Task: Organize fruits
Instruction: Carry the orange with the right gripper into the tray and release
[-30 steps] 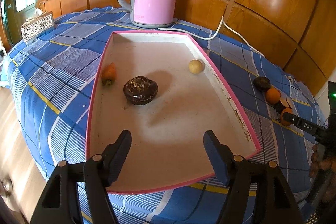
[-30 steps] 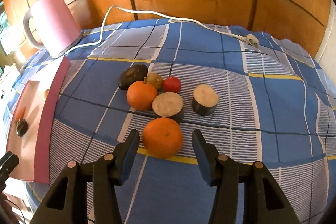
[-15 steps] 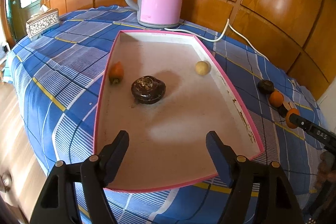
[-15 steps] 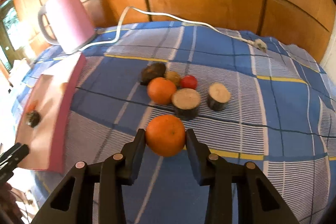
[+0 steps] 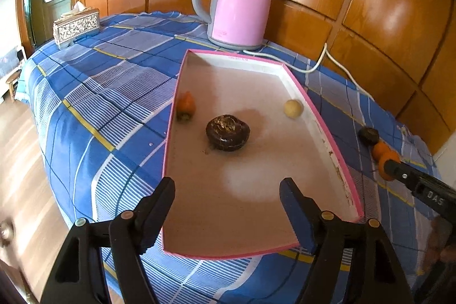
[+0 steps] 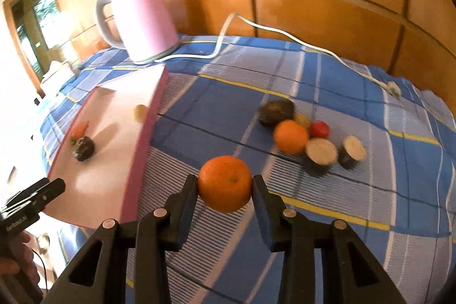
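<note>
The left gripper [image 5: 226,195] tilts downward above the near end of the pink tray [image 5: 319,130], jaws apart and empty. To its right, the right gripper [image 6: 224,185] slants down over the checked tablecloth [image 6: 370,190] beside the tray's right edge, pinching an orange [image 6: 224,183].

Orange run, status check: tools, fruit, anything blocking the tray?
Right tool shut on orange, clear of the cloth. Left tool open, empty, over pink tray. Three items in tray, middle bare. No obstruction seen.
</note>
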Available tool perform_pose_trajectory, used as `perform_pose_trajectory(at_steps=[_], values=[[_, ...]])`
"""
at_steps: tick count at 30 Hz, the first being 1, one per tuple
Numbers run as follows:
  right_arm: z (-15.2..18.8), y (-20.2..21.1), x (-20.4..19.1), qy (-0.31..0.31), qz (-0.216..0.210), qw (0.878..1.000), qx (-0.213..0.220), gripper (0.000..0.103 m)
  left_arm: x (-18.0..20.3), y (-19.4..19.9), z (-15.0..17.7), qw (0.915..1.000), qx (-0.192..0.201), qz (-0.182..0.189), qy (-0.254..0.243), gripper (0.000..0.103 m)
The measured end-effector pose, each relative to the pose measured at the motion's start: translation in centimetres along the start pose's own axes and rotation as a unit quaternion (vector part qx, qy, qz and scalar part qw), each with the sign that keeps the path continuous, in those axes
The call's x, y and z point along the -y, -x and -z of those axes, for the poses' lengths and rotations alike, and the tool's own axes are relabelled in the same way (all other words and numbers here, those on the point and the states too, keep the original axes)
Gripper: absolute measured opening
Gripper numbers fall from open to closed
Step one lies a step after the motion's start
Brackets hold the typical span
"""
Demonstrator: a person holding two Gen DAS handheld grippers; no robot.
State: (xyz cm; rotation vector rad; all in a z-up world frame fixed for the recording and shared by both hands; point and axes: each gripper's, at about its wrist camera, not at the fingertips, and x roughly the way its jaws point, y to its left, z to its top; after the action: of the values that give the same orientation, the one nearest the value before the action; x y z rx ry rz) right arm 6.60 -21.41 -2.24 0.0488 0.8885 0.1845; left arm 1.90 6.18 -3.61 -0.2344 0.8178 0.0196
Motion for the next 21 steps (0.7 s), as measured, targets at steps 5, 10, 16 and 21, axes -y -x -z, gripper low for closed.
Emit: perform_pose_trajectory(at_steps=[5, 10, 16, 21], values=[[-1.3, -0.3, -2.3, 0.028, -0.02, 0.999, 0.008, 0.039, -0.9, 1.3, -0.5, 0.9993, 0.028, -0.014, 0.018, 0.081], [-2.9, -1.1, -5.1, 0.054, -0.049, 0.997, 0.011, 0.039, -2.2, 1.3, -0.5, 0.9977, 0.029, -0.045, 0.042, 0.085], [-4.3, -3.4, -9.4, 0.098, -0.073, 0.993, 0.001, 0.039, -2.7, 0.6, -0.1, 0.9974, 0.015, -0.052, 0.048, 0.085], [-5.4, -6.4, -12.2, 0.105, -0.084, 0.991, -0.024, 0.039, -3.2, 0.3, 0.0, 0.9969, 0.011, -0.055, 0.056, 0.086]])
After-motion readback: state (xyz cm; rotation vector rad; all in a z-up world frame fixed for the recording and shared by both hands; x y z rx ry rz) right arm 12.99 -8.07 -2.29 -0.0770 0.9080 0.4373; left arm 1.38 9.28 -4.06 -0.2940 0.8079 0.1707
